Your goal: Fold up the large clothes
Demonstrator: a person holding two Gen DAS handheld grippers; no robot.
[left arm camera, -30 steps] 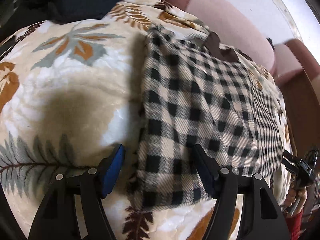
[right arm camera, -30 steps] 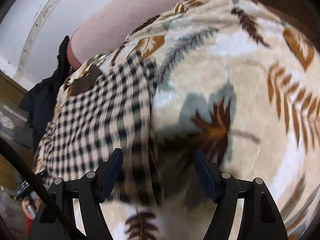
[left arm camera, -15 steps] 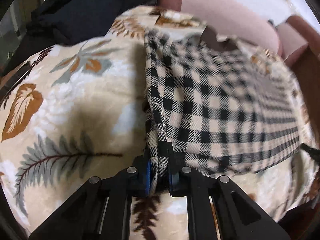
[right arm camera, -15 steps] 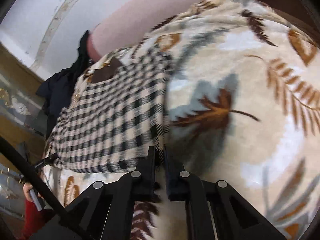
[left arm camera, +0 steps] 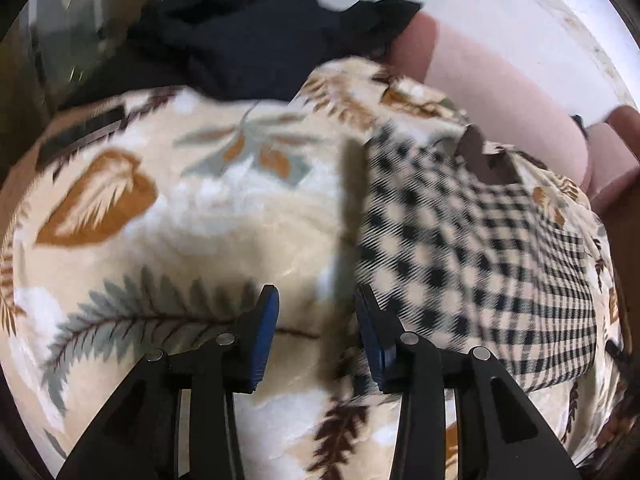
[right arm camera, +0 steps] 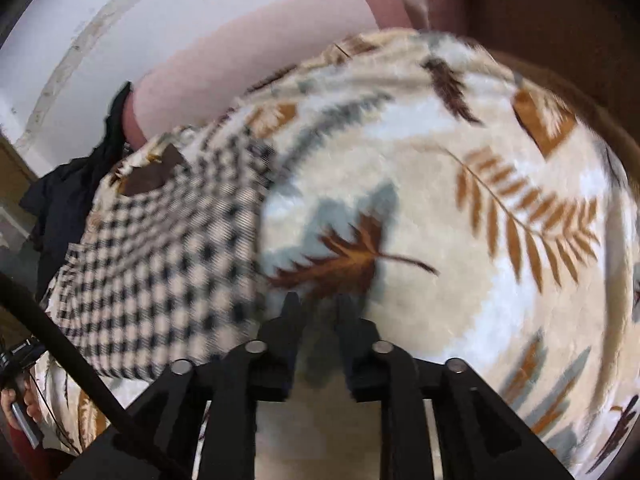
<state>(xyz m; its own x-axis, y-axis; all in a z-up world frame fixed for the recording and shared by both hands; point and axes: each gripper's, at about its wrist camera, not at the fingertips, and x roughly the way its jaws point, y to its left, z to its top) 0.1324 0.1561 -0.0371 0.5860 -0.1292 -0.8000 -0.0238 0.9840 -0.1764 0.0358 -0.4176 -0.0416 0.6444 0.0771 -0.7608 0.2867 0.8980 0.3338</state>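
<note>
Your left gripper (left arm camera: pixel 316 304) is opening again, blue pads apart with only the leaf-print blanket (left arm camera: pixel 168 240) showing between them. Half a second back those pads were pinched on the near corner of the checked shirt (left arm camera: pixel 472 256); now the cloth is out of the gap, its edge just off the right-hand finger. Same story with your right gripper (right arm camera: pixel 316 308): jaws parting, a narrow gap, nothing in it, where before they were clamped on the hem. From that side the shirt (right arm camera: pixel 160 264) lies flat on the blanket, just left of the fingers. Black clothes (left arm camera: pixel 256 40) sit heaped beyond.
</note>
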